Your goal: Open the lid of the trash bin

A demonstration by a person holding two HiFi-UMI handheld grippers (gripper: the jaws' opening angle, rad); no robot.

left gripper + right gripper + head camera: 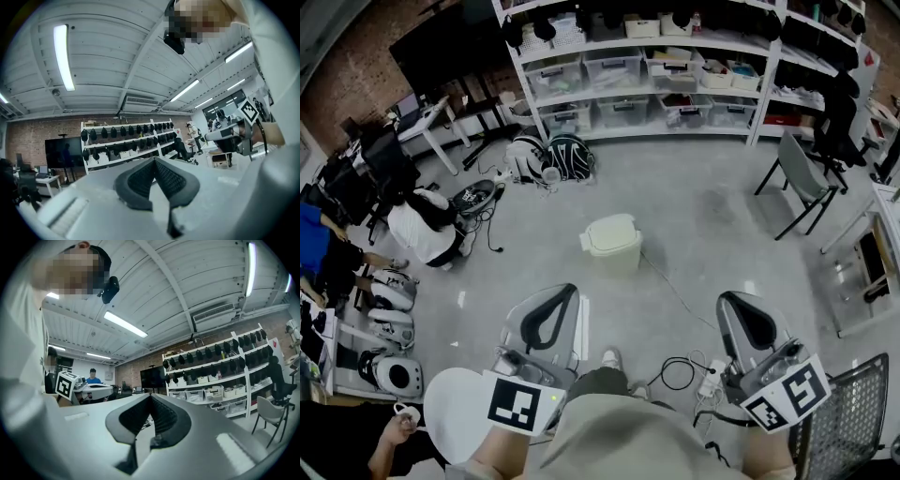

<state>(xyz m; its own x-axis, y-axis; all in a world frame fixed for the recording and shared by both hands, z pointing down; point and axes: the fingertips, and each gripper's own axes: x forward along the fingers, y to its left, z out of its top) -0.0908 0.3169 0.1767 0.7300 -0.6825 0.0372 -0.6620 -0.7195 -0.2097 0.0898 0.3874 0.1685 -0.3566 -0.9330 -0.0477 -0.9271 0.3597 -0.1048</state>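
A small cream trash bin [611, 244] stands on the grey floor ahead of me, its lid down. Both grippers are held low and near my body, well short of the bin and pointing up and away from it. In the head view my left gripper [566, 290] is below and left of the bin, its jaws meeting at the tips with nothing between them. My right gripper [730, 299] is below and right of the bin, also shut and empty. The left gripper view shows the closed jaws [153, 160] against ceiling and shelves; the right gripper view shows the same [150, 395]. Neither gripper view shows the bin.
White shelves [675, 66] with storage boxes line the back wall. Bags [553, 157] lie on the floor left of the bin, and a person [422, 230] crouches at the left. A grey chair [802, 178] stands right, cables [684, 370] lie near my feet, and a mesh basket [848, 422] is at bottom right.
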